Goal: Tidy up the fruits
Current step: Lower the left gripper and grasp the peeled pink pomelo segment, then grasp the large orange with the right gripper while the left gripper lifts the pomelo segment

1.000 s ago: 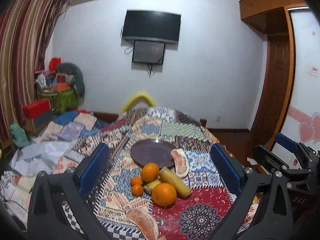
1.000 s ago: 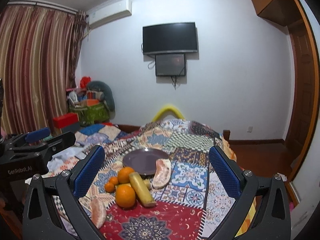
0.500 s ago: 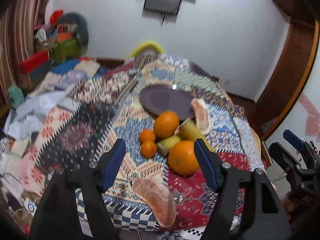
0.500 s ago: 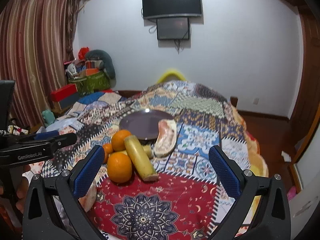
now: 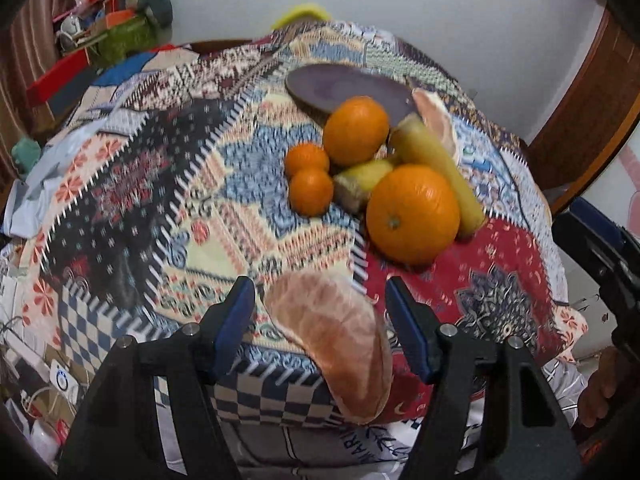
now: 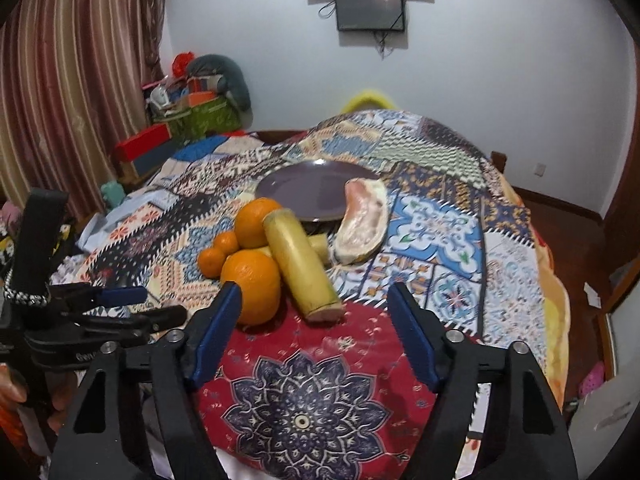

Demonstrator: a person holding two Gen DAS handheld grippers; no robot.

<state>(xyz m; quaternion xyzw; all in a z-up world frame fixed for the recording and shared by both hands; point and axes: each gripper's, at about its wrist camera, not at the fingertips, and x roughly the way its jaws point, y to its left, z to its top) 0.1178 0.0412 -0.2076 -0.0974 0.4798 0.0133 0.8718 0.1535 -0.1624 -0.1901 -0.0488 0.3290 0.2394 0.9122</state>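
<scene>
A pomelo wedge lies at the table's near edge, between the open jaws of my left gripper, untouched. Behind it sit a big orange, a second orange, two small tangerines, two yellow sugarcane pieces and another pomelo wedge beside a dark purple plate. My right gripper is open and empty, low over the red patch, just short of the long cane piece and the big orange. The plate is empty.
The table wears a patchwork cloth. My left gripper shows in the right wrist view at the left. A cluttered bed and boxes are at the left, a wooden door at the right.
Both grippers have come forward and down toward the fruit. My left gripper's jaws have narrowed and now flank the near pomelo wedge. My right gripper's jaws have narrowed too.
</scene>
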